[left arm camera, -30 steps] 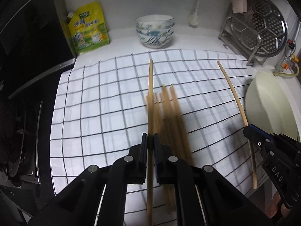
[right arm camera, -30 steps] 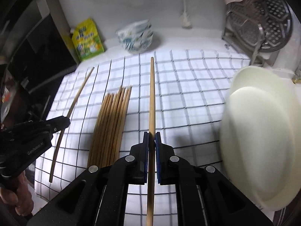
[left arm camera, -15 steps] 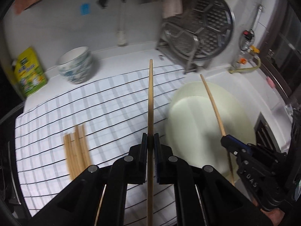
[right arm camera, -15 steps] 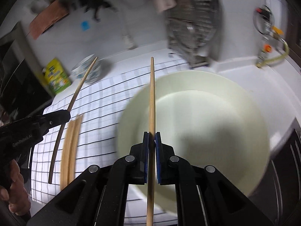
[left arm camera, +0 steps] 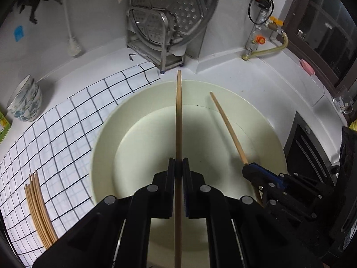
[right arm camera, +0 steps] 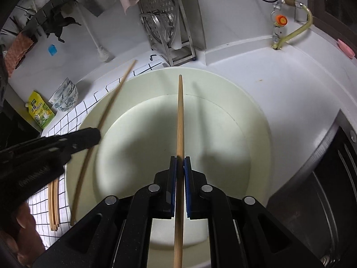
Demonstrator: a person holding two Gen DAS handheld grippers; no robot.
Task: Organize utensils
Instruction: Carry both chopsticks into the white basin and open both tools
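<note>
Here each gripper's fingers (left arm camera: 170,174) clamp one chopstick (left arm camera: 178,116) above the basin (left arm camera: 100,138).

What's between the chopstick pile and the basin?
Only bare checked cloth separates the pile from the basin. The left wrist view shows it best.

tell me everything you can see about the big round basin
The basin is a large, round, pale cream tub, smooth and plastic-looking, with a wide rim, sloping wall and flat bottom. It looks empty and sits upright on the white counter, its left edge over the checked cloth, near the metal rack. Shadows fall inside it. Two chopsticks, one in each shut claw, hang above it; neither visibly touches it.
</note>
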